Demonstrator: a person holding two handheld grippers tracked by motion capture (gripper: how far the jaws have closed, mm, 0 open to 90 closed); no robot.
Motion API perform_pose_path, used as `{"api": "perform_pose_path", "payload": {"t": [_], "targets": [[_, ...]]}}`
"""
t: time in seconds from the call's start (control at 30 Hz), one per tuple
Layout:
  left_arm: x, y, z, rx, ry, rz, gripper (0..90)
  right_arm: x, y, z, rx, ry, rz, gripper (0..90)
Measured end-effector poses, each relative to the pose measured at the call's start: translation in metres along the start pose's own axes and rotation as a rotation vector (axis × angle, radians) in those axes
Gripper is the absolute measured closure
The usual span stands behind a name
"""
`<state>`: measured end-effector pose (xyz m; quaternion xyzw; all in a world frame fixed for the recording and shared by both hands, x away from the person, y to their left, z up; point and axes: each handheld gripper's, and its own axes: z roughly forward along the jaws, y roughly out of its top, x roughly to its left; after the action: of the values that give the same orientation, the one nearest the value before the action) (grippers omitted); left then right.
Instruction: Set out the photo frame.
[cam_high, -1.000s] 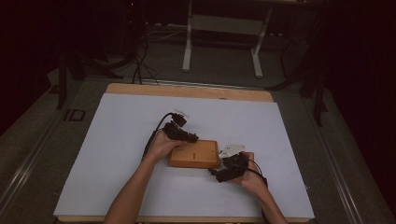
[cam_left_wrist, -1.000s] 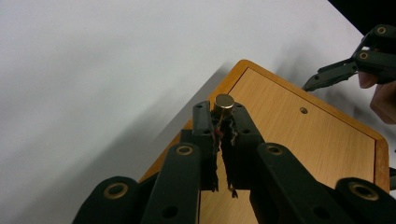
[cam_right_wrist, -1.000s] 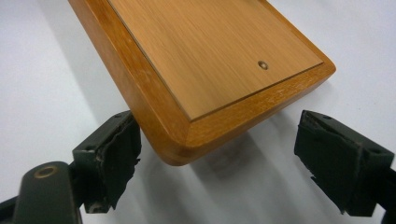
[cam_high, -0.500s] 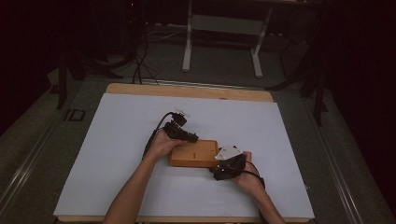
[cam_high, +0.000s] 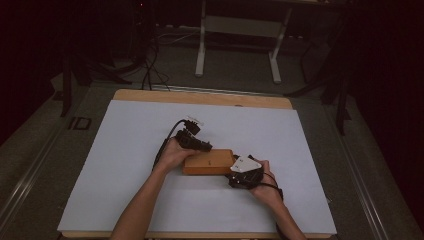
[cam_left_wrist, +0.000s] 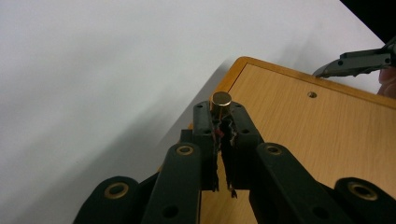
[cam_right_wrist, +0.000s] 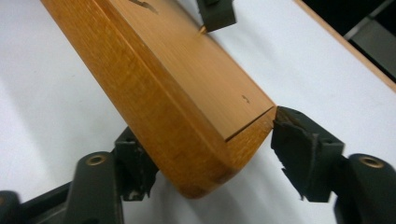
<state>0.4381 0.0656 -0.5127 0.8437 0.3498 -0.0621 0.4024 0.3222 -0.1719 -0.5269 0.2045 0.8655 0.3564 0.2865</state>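
Two tongs work at one wooden block lying mid-bench: the left tongs are clamped on a small brass peg over the block's top. The right tongs straddle the block's near end, their jaws just closing in. The left gripper view shows a small hole in the block's top.

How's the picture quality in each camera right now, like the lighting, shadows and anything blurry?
High view: dim, room beyond nearly black, the white table sheet lit best. Left gripper view: the brass peg is sharp in the shut left gripper, a broad soft shadow crossing the sheet. Right gripper view: the wooden block is evenly lit with its near corner soft, shadow beneath it.
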Motion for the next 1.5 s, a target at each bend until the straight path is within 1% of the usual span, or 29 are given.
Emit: {"api": "perform_pose_path", "payload": {"t": [0.13, 0.23, 0.27, 0.33, 0.43, 0.47, 0.53, 0.63, 0.73, 0.83, 0.9, 0.93, 1.0, 1.03, 1.13, 1.2, 1.27, 1.4, 1.5], "targets": [[0.0, -0.001, -0.001, 0.0, -0.003, -0.001, 84.5, 0.0, 0.0, -0.002, -0.016, -0.015, 0.001, 39.2], [0.001, -0.003, -0.002, 0.009, -0.02, -0.006, 83.8, -0.001, 0.002, -0.006, -0.034, -0.019, -0.001, 42.7], [0.001, -0.004, -0.002, 0.011, -0.032, -0.016, 83.5, -0.001, 0.002, -0.007, -0.037, -0.022, -0.002, 44.3], [0.002, -0.005, -0.003, 0.023, -0.047, -0.02, 83.2, 0.0, 0.003, -0.009, -0.048, -0.018, -0.003, 46.2], [0.001, -0.006, -0.004, 0.044, -0.05, -0.009, 81.5, 0.0, 0.003, -0.013, -0.066, -0.032, -0.02, 54.5], [0.001, -0.006, -0.005, 0.043, -0.048, -0.002, 81.0, -0.002, 0.004, -0.014, -0.069, -0.009, -0.014, 55.6], [0.0, -0.006, -0.005, 0.042, -0.035, 0.006, 80.2, -0.002, 0.004, -0.014, -0.067, 0.002, -0.017, 57.1], [-0.001, -0.007, -0.006, 0.035, -0.028, 0.015, 77.3, -0.003, 0.003, -0.014, -0.065, 0.003, -0.012, 58.0], [-0.002, -0.007, -0.009, 0.017, -0.016, 0.024, 69.3, -0.004, 0.003, -0.014, -0.068, -0.002, -0.012, 60.0], [-0.001, -0.008, -0.015, -0.021, -0.02, 0.008, 64.7, -0.007, 0.002, -0.015, -0.075, -0.001, 0.007, 61.8], [-0.001, -0.009, -0.017, -0.025, -0.022, 0.005, 64.8, -0.008, 0.001, -0.016, -0.081, 0.004, 0.021, 62.2], [-0.001, -0.01, -0.018, -0.015, -0.018, 0.014, 65.3, -0.009, 0.002, -0.016, -0.085, 0.006, 0.024, 62.2], [-0.001, -0.011, -0.017, 0.002, 0.0, 0.018, 71.8, -0.008, 0.003, -0.017, -0.087, 0.008, 0.016, 62.0], [0.0, -0.012, -0.016, 0.006, -0.002, 0.019, 76.2, -0.007, 0.003, -0.017, -0.091, 0.01, 0.012, 61.8], [0.004, -0.014, -0.015, -0.004, -0.038, -0.002, 78.6, -0.005, 0.005, -0.019, -0.098, 0.023, -0.013, 60.4], [0.005, -0.015, -0.013, 0.002, -0.052, -0.002, 79.9, -0.002, 0.007, -0.02, -0.107, 0.042, -0.034, 58.7], [0.006, -0.016, -0.013, 0.004, -0.067, -0.012, 80.5, 0.0, 0.008, -0.021, -0.107, 0.043, -0.057, 58.0], [0.008, -0.016, -0.014, 0.012, -0.095, -0.016, 81.3, 0.001, 0.008, -0.021, -0.117, 0.069, -0.064, 55.1], [0.007, -0.015, -0.012, 0.019, -0.094, -0.017, 81.6, 0.002, 0.009, -0.02, -0.119, 0.081, -0.074, 51.7]]}}
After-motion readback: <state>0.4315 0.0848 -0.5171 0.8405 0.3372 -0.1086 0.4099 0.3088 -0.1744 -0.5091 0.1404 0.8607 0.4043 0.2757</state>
